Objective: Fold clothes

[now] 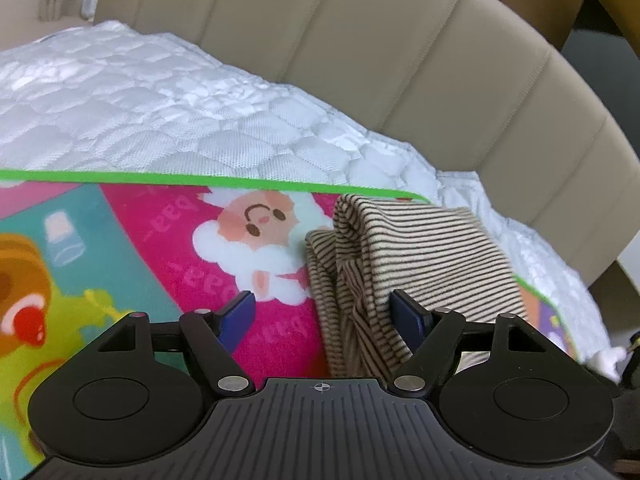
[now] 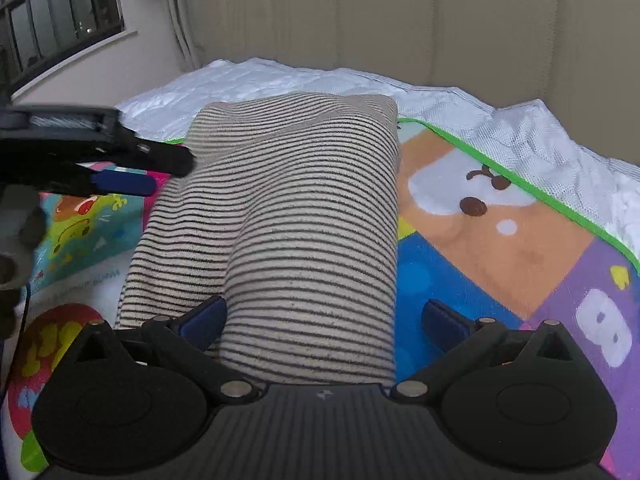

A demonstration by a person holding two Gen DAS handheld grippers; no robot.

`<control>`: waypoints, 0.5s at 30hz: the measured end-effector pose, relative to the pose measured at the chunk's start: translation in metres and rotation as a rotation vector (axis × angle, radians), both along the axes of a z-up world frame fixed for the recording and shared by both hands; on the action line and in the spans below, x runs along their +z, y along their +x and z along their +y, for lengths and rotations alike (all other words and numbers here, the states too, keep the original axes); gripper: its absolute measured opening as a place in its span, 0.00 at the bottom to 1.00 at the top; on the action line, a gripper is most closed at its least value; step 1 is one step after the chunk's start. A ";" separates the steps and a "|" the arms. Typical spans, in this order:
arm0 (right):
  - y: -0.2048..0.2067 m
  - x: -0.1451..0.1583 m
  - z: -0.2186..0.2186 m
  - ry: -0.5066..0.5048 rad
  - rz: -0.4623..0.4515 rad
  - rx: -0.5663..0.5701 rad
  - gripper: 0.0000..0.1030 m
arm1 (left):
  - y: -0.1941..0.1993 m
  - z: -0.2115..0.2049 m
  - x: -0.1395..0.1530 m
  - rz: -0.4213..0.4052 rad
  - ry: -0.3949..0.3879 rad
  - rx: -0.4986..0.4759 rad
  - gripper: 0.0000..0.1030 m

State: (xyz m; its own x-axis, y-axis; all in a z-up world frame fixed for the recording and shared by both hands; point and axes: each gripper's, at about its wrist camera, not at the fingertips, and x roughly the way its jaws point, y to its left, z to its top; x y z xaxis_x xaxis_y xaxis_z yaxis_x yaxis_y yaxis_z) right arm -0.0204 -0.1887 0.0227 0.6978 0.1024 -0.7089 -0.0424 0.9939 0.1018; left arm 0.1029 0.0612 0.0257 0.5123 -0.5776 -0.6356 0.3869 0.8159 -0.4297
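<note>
A beige garment with thin dark stripes (image 2: 296, 216) lies folded in a thick bundle on a colourful cartoon play mat (image 2: 500, 240). My right gripper (image 2: 324, 320) is open, its blue pads (image 2: 444, 320) on either side of the bundle's near end. In the left wrist view the same garment (image 1: 412, 252) lies bunched at the mat's right corner. My left gripper (image 1: 326, 312) is open, with a fold of the garment hanging between its pads (image 1: 408, 316). The left gripper also shows in the right wrist view (image 2: 120, 182) at the garment's left edge.
The mat (image 1: 120, 260) lies on a white quilted mattress cover (image 1: 160, 112). A beige padded headboard (image 1: 440, 80) curves behind it. A window with rails (image 2: 60, 24) is at far left. The mat's green edge (image 2: 540, 192) runs close to the garment.
</note>
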 end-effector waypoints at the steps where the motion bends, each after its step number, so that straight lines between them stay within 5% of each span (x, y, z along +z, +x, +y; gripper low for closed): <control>1: -0.001 0.000 -0.001 0.001 0.000 -0.002 1.00 | -0.004 0.001 0.004 0.014 -0.019 -0.005 0.74; 8: 0.001 0.004 -0.003 -0.005 -0.026 0.020 1.00 | -0.017 -0.012 0.003 0.006 0.020 -0.054 0.73; 15: 0.007 0.035 -0.024 0.112 -0.109 0.064 1.00 | -0.020 -0.020 -0.004 -0.015 0.073 -0.079 0.77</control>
